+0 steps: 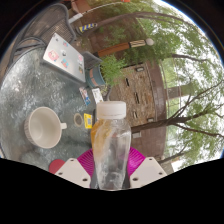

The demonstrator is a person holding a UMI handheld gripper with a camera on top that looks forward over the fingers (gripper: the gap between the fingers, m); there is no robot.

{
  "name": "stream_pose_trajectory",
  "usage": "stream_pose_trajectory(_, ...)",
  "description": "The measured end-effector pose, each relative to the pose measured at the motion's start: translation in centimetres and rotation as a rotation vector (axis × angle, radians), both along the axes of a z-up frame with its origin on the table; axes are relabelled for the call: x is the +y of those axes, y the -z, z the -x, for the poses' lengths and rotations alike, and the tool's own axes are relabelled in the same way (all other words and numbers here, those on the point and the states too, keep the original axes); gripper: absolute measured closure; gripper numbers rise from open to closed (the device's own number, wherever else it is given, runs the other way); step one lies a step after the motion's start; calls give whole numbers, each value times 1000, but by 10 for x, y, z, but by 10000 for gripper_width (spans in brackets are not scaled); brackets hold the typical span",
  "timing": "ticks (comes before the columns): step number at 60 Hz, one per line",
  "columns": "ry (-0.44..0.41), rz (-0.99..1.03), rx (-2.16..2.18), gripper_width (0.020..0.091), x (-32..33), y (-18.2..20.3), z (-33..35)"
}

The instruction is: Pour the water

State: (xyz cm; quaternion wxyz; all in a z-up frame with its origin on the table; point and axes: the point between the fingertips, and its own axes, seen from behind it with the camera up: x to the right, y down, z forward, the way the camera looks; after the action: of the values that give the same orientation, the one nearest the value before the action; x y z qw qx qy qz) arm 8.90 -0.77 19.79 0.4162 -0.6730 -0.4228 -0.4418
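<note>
A clear bottle with a white cap, water seen inside, was held upright, pinched between both fingers of the gripper. Left of the bottle, a white cup was noted on the table, contents hidden. Beyond the bottle, a booklet was seen.

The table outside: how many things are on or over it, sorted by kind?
Bottles: 1, the clear white-capped bottle held between the fingers
Cups: 1, the white cup on the glass table
Books or cartons: 1, a flat printed item beyond the cup
Total: 3
</note>
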Motion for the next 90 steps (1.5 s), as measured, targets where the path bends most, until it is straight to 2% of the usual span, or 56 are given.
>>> stream_pose_trajectory(8,44,-83,774,710,-16,14,17)
stream_pose_trajectory(9,49,-105,850,710,-3,27,20)
stream_pose_trajectory(15,66,-162,1105,711,-5,44,1)
stream_pose_trajectory(22,71,-125,1283,711,-3,91,-13)
stream_pose_trajectory(31,54,-63,1367,709,-1,127,-16)
stream_pose_trajectory(36,-15,-121,1353,709,2,116,-17)
stream_pose_trajectory(38,-25,-124,1336,709,-2,124,-16)
stream_pose_trajectory(48,-11,-116,1346,706,-1,124,-17)
stream_pose_trajectory(55,25,-62,1329,580,-5,129,-15)
stream_pose_trajectory(57,65,-28,1310,488,-7,139,-18)
stream_pose_trajectory(60,121,19,1278,274,-16,147,-23)
stream_pose_trajectory(61,128,22,1272,252,-17,147,-24)
stream_pose_trajectory(65,166,15,1261,281,-31,141,-26)
stream_pose_trajectory(73,224,21,1277,280,-68,122,-23)
stream_pose_trajectory(83,333,7,1275,272,-138,80,-13)
stream_pose_trajectory(90,369,-19,1262,273,-190,39,9)
